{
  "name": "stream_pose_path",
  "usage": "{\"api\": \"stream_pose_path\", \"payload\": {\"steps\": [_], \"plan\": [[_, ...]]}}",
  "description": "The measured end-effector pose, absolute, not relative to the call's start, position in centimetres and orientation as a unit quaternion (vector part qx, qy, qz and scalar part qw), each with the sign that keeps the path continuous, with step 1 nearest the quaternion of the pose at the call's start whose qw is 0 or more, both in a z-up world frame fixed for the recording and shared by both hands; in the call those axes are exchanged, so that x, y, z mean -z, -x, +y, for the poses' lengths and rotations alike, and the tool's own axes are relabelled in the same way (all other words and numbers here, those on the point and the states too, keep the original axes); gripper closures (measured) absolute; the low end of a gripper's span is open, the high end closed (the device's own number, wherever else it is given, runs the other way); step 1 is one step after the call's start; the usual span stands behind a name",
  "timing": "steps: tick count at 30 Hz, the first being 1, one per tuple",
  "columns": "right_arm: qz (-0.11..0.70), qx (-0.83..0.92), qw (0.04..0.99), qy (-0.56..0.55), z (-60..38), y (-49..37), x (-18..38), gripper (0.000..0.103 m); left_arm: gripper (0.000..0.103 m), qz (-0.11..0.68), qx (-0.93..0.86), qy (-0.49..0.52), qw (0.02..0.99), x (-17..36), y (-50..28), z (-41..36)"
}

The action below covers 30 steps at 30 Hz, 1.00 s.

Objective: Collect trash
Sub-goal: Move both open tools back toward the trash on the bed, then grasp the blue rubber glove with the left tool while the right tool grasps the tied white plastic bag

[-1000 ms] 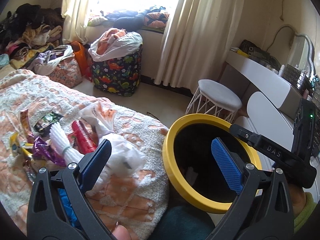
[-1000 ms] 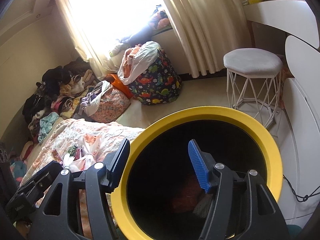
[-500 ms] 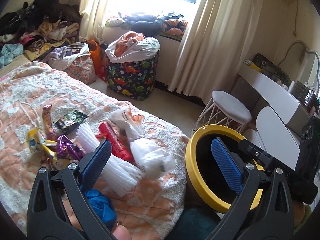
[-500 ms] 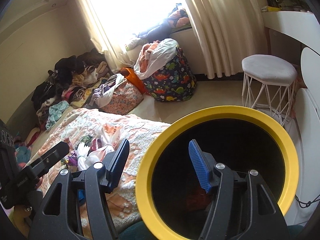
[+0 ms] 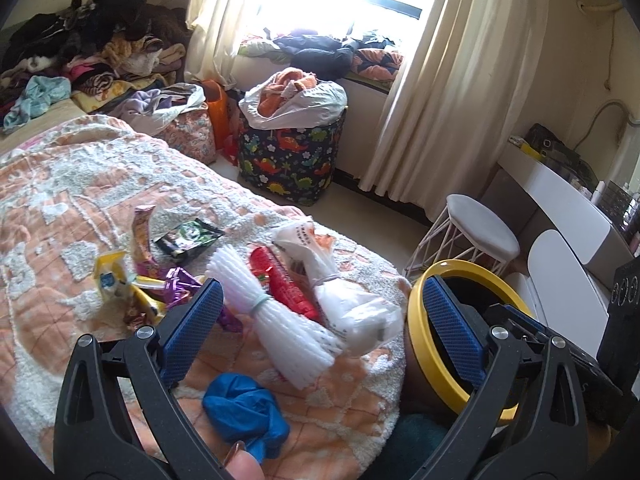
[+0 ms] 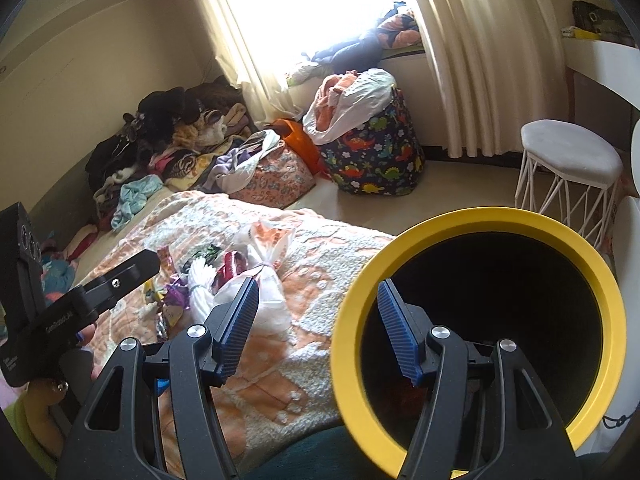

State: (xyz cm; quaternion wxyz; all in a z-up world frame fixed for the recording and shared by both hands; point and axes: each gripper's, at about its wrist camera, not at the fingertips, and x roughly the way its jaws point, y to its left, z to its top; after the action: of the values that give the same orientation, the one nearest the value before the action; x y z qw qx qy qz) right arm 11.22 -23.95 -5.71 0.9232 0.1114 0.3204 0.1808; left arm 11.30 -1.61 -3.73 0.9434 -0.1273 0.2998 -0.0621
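Trash lies on the orange and white bedspread [image 5: 60, 184]: a white bundle of plastic strips [image 5: 276, 320], a knotted white plastic bag [image 5: 352, 312], a red wrapper [image 5: 288, 284], a crumpled blue glove [image 5: 244, 412], a dark snack packet [image 5: 188, 238] and purple and yellow wrappers [image 5: 132, 284]. My left gripper [image 5: 320, 332] is open and empty above this pile. My right gripper [image 6: 320, 328] is open, its jaws standing either side of the rim of the black bin with a yellow rim [image 6: 472, 340], which also shows in the left wrist view [image 5: 424, 344].
A dinosaur-print laundry bag [image 5: 292, 160] and a floral bag [image 5: 188, 136] stand on the floor by the curtained window. A white stool [image 5: 476, 232] and a white desk [image 5: 560, 196] are at the right. Clothes are piled [image 5: 80, 56] at the far left.
My left gripper has pulled back and swung left from the bin toward the trash pile, bringing the blue glove into view. The bin has shifted right in both views.
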Motion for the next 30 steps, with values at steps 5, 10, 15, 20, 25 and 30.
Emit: {"api": "stream_pose_path", "payload": {"steps": [5, 10, 15, 20, 25, 30], "plan": [[0.325, -0.196, 0.920, -0.099, -22.7, -10.9, 5.9, 0.043, 0.011, 0.302, 0.048, 0.134, 0.943, 3.9, -10.9, 0.1], [0.329, -0.210, 0.916, -0.086, -21.4, -10.8, 5.8, 0.043, 0.011, 0.305, 0.035, 0.130, 0.943, 4.3, -10.3, 1.6], [0.332, -0.224, 0.913, -0.074, -19.9, -10.6, 5.9, 0.043, 0.011, 0.313, 0.023, 0.131, 0.940, 5.1, -9.5, 3.2], [0.335, -0.234, 0.910, -0.059, -18.4, -10.6, 5.8, 0.043, 0.011, 0.325, 0.014, 0.128, 0.937, 6.1, -8.5, 4.4], [0.340, -0.238, 0.909, -0.040, -17.1, -11.2, 5.9, 0.043, 0.011, 0.341, 0.022, 0.123, 0.932, 6.9, -8.1, 4.8], [0.344, -0.235, 0.909, -0.026, -16.3, -11.9, 6.3, 0.043, 0.011, 0.351, 0.033, 0.114, 0.929, 7.5, -7.9, 4.3]]}}
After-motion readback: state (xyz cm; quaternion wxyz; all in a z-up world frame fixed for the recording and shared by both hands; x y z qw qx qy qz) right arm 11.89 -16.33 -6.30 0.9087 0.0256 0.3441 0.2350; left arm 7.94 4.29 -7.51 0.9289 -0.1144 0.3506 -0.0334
